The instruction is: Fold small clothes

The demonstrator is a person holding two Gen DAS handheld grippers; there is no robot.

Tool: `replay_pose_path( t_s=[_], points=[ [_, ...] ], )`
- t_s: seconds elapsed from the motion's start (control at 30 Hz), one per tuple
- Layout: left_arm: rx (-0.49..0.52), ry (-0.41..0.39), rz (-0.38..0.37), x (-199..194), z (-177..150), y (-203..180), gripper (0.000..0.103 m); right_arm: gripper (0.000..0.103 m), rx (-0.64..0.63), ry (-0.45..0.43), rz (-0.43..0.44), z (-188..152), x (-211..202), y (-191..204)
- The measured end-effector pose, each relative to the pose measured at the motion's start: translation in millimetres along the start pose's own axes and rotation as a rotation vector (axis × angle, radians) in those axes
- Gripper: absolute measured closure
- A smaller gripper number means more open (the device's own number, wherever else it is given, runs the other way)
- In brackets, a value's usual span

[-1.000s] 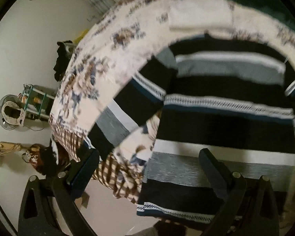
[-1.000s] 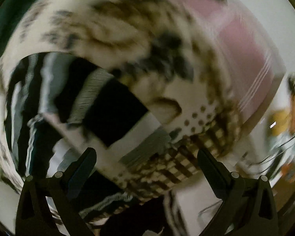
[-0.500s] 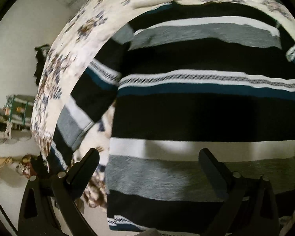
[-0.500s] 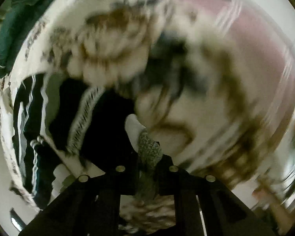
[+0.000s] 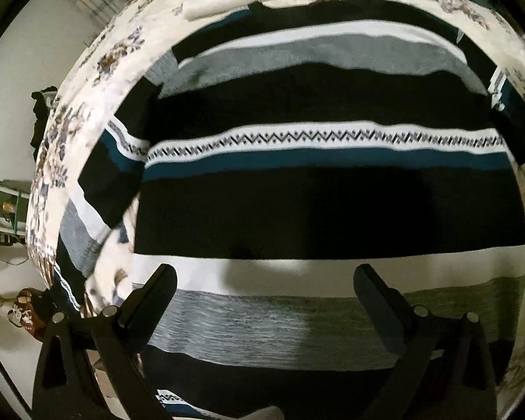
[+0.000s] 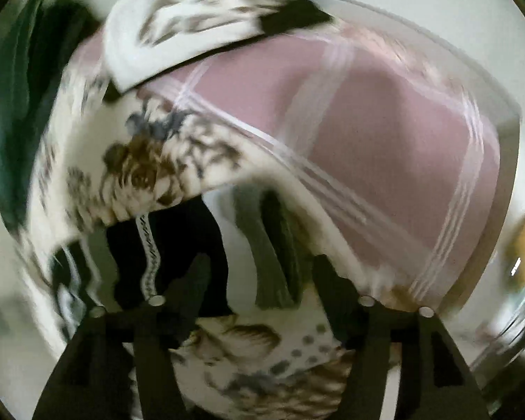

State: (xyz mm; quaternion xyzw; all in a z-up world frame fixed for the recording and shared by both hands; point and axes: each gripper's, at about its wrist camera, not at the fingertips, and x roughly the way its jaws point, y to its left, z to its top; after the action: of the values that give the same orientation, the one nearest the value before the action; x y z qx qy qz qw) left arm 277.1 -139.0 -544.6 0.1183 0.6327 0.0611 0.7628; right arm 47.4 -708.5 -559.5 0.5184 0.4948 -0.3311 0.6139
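Observation:
A striped sweater (image 5: 315,203) in black, white, grey and teal lies flat on a floral bedspread (image 5: 87,80). Its left sleeve (image 5: 98,189) hangs toward the bed's left edge. My left gripper (image 5: 266,287) is open and empty, held just above the sweater's lower grey and white bands. In the blurred right wrist view, my right gripper (image 6: 262,280) is open and empty, with the sweater's right sleeve (image 6: 178,262) lying between and beyond its fingers.
A pink checked sheet (image 6: 385,147) covers the bed's right side. A dark green cloth (image 6: 14,115) lies at the far left of that view. A white floral pillow (image 6: 192,28) sits at the bed's head. Floor clutter (image 5: 3,210) stands left of the bed.
My left gripper has moved closer over the sweater body. My right gripper, shut on the sleeve half a second ago, has opened and let it go.

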Motion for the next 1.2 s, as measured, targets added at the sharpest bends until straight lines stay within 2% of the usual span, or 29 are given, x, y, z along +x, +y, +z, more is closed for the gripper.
replay_pose_path(
  t_s=[0.13,0.2,0.3,0.33,0.37,0.4,0.47,0.53,0.67,0.73,0.77,0.8,0.87,0.9,0.93,0.97,1.0,1.03,1.1,1.2],
  points=[
    [-0.024,0.041,-0.015,15.1,-3.2,-2.6,0.000,0.036,0.171,0.001,0.145,-2.2,24.0,-25.3],
    [-0.030,0.051,-0.010,18.9,-3.9,-3.7,0.000,0.036,0.203,0.009,0.206,-3.0,46.0,-28.4],
    [-0.019,0.055,0.010,19.5,-4.1,-5.4,0.000,0.036,0.202,0.012,0.210,-3.2,71.2,-16.5],
    [-0.014,0.051,0.012,18.8,-3.7,-6.5,0.000,0.047,0.191,0.000,0.210,-4.1,73.9,-9.7],
    [-0.011,0.050,0.011,17.9,-3.4,-6.4,0.000,0.087,0.178,-0.009,0.215,-7.0,74.8,-3.5],
    [-0.010,0.047,0.008,16.0,-2.7,-7.1,0.000,0.091,0.156,0.010,0.222,-3.6,77.6,7.8],
    [-0.020,0.042,-0.014,7.8,0.8,-8.0,0.000,0.093,0.122,-0.003,0.242,7.4,67.0,30.1],
    [-0.041,0.029,-0.053,-3.2,6.0,-8.1,0.000,0.093,0.059,-0.060,0.289,14.5,39.2,55.0],
    [-0.099,-0.012,-0.147,-27.9,23.4,-13.8,0.000,0.093,-0.037,-0.185,0.410,52.9,-26.2,93.1],
    [-0.111,-0.039,-0.181,-36.5,32.7,-22.8,0.000,0.093,-0.082,-0.229,0.425,68.6,-47.8,108.0],
    [-0.110,-0.050,-0.188,-37.6,37.2,-27.6,0.000,0.093,-0.096,-0.235,0.397,75.1,-52.0,109.6],
    [-0.104,-0.057,-0.191,-36.6,40.5,-35.0,0.000,0.093,-0.098,-0.240,0.371,81.5,-45.8,110.0],
    [-0.084,-0.048,-0.193,-27.8,44.6,-48.4,0.000,0.093,-0.088,-0.209,0.329,95.1,-41.5,85.6],
    [-0.075,-0.044,-0.190,-23.5,45.1,-52.7,0.000,0.092,-0.073,-0.174,0.271,100.7,-18.4,79.6],
    [-0.063,-0.038,-0.183,-19.0,44.6,-58.4,0.000,0.083,-0.061,-0.144,0.239,112.0,-15.0,72.9],
    [-0.049,-0.030,-0.177,-13.9,44.0,-62.2,0.000,0.069,-0.042,-0.099,0.190,121.1,1.5,68.0],
    [-0.036,-0.019,-0.170,-9.3,42.4,-65.7,0.000,0.068,-0.007,-0.057,0.113,127.1,19.1,59.2],
    [-0.030,-0.012,-0.166,-6.2,40.2,-66.5,0.000,0.068,0.047,-0.048,0.080,128.8,27.7,49.7],
    [-0.031,-0.001,-0.164,-2.7,35.8,-63.3,0.000,0.066,0.141,-0.091,0.146,116.5,23.4,33.6],
    [-0.030,0.025,-0.151,6.7,28.5,-57.3,0.000,0.054,0.195,-0.108,0.249,87.3,16.7,24.0]
  ],
)
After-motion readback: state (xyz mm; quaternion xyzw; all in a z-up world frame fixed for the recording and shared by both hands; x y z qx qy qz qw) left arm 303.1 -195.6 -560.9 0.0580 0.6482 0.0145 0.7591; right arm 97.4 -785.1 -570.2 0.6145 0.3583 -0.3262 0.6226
